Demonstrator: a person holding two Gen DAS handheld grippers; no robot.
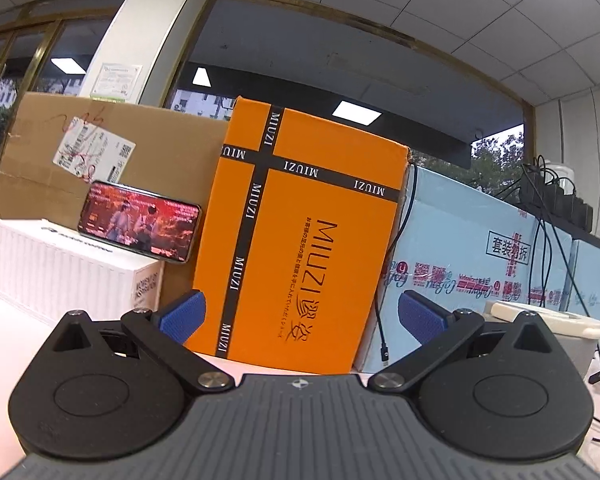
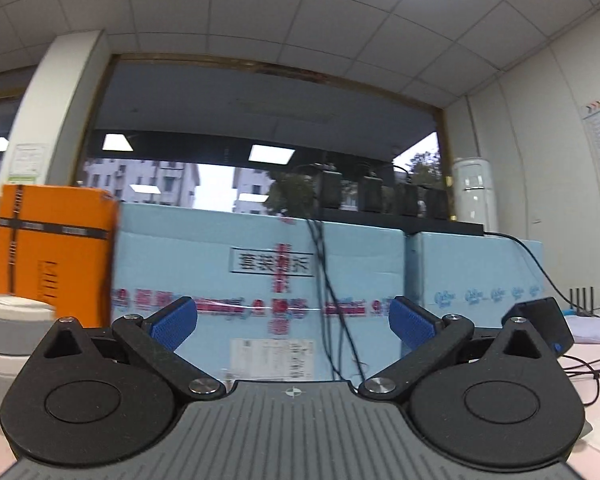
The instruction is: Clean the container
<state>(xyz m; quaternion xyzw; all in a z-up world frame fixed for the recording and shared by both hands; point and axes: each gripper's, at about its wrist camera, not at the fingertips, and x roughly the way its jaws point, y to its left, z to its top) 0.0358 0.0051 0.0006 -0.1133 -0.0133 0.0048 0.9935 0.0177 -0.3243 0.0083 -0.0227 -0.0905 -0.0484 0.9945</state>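
Observation:
A grey container with a cream lid (image 1: 556,332) stands at the right edge of the left wrist view, behind the right finger. It also shows at the far left of the right wrist view (image 2: 8,328). My left gripper (image 1: 300,316) is open and empty, level with the table, facing an orange box. My right gripper (image 2: 294,320) is open and empty, facing light blue boxes. The container sits between the two grippers, apart from both.
An orange MIUZI box (image 1: 300,240) stands ahead of the left gripper. A phone (image 1: 140,222) leans on a white box (image 1: 68,272) before a cardboard box (image 1: 112,152). Light blue boxes (image 2: 260,264) line the back. Cables (image 2: 332,280) hang down them. A black device (image 2: 544,320) lies at right.

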